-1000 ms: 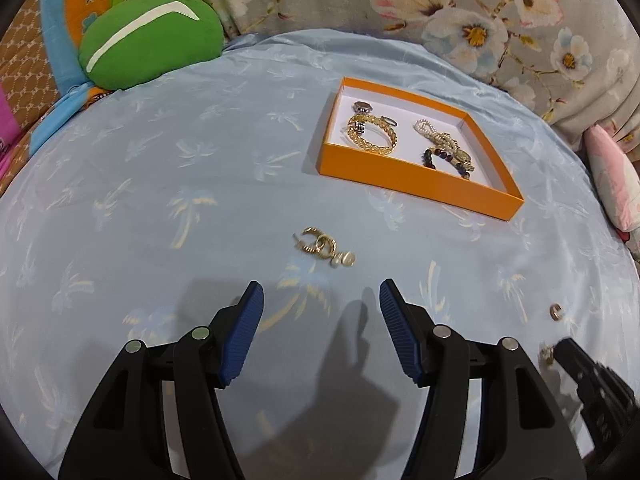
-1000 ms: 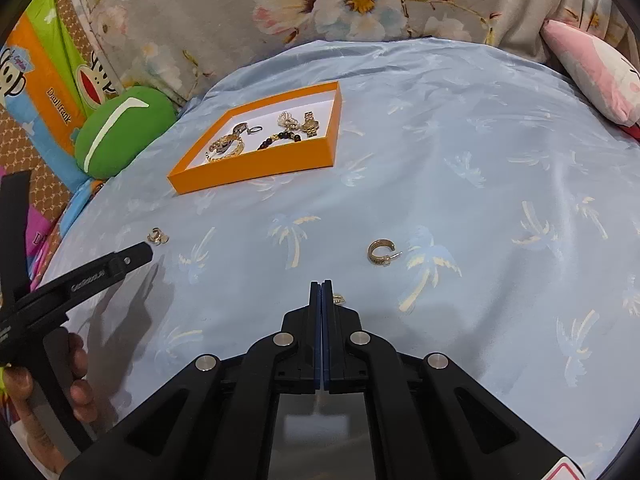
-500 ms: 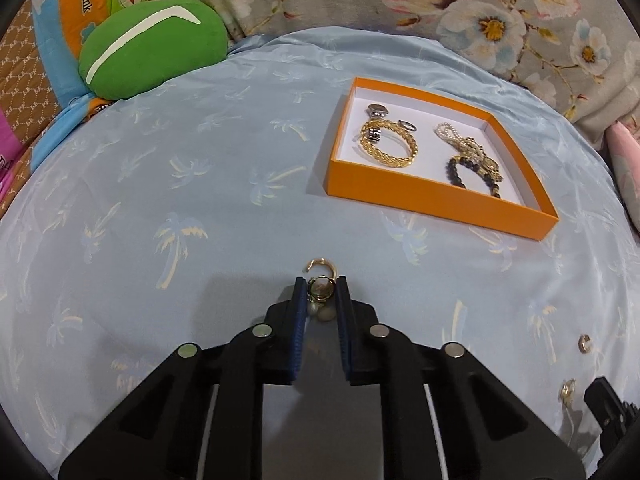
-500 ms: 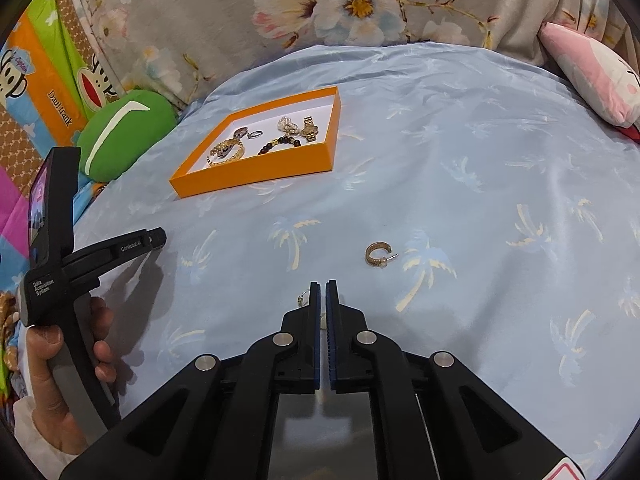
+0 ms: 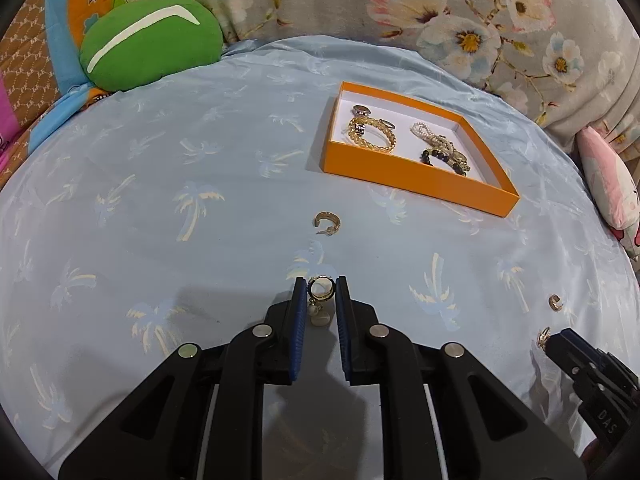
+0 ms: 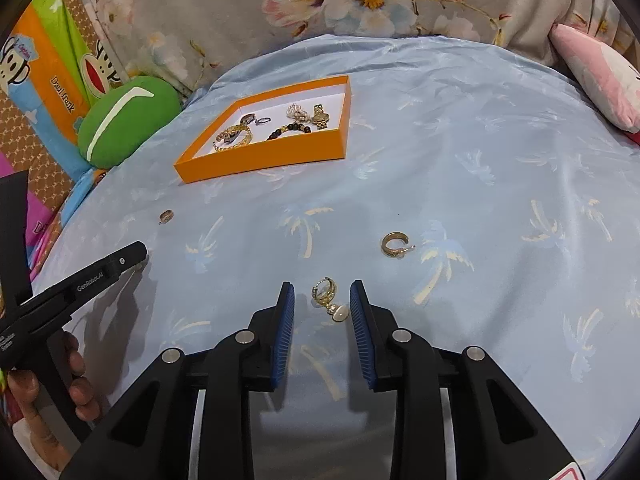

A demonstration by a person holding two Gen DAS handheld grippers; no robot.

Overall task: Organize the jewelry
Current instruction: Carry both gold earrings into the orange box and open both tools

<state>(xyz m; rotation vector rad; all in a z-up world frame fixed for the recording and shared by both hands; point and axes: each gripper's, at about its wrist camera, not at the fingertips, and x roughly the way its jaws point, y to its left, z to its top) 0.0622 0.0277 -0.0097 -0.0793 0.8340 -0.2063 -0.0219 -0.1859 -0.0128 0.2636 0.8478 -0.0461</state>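
While several pieces already lie in the orange box (image 5: 420, 184) — a gold chain bracelet (image 5: 372, 134), a pearl strand (image 5: 426, 132), a dark bead bracelet (image 5: 440, 158) — the job looks roughly half done. Four earrings are still out on the blue bedspread (image 5: 160, 200). The left claw (image 5: 320, 292) is clamped on a gold drop earring (image 5: 320, 290), clear for carrying to the box. The right claw (image 6: 322, 300), whose jaws have just been opening, stands apart around a pearl-drop earring (image 6: 326, 294) without pressing it. Two plain hoops, one (image 5: 328, 222) near the box and one (image 6: 394, 245) ahead of the right claw, lie untouched

Drop earring (image 6: 329, 297) (between parted pads (image 6: 285, 332))
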